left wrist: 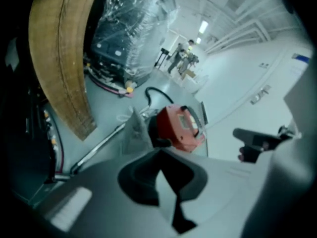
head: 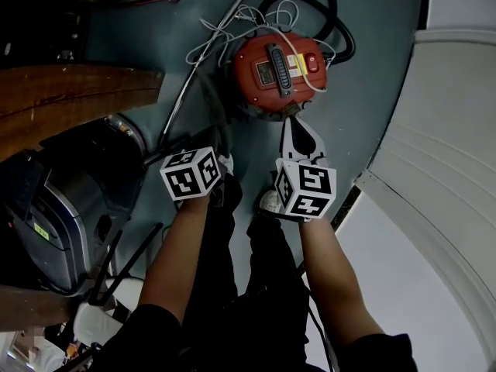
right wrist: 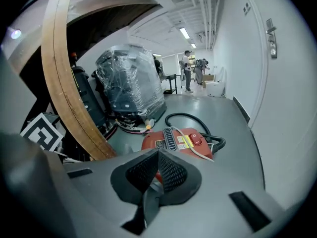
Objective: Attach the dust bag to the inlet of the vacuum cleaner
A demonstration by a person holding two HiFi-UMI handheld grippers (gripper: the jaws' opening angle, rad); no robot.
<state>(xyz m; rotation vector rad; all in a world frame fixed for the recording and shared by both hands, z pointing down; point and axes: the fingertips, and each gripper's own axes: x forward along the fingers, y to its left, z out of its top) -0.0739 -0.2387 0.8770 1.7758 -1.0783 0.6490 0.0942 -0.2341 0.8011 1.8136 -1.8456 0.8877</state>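
A red vacuum cleaner (head: 279,72) lies on the grey floor, ahead of both grippers, with a black hose (head: 341,29) and a white cable (head: 232,25) round it. It also shows in the left gripper view (left wrist: 181,125) and the right gripper view (right wrist: 178,140). A pale grey sheet-like thing (left wrist: 132,127) lies at its left; I cannot tell whether it is the dust bag. My left gripper (left wrist: 161,153) is shut and holds nothing. My right gripper (right wrist: 157,153) is shut and empty too, its white jaws (head: 294,134) pointing at the vacuum from just short of it.
A metal tube (head: 182,99) lies left of the vacuum. A curved wooden board (head: 70,99) and a plastic-wrapped machine (right wrist: 131,83) stand at the left. A white wall (head: 449,130) runs along the right. People (right wrist: 190,68) stand far down the hall.
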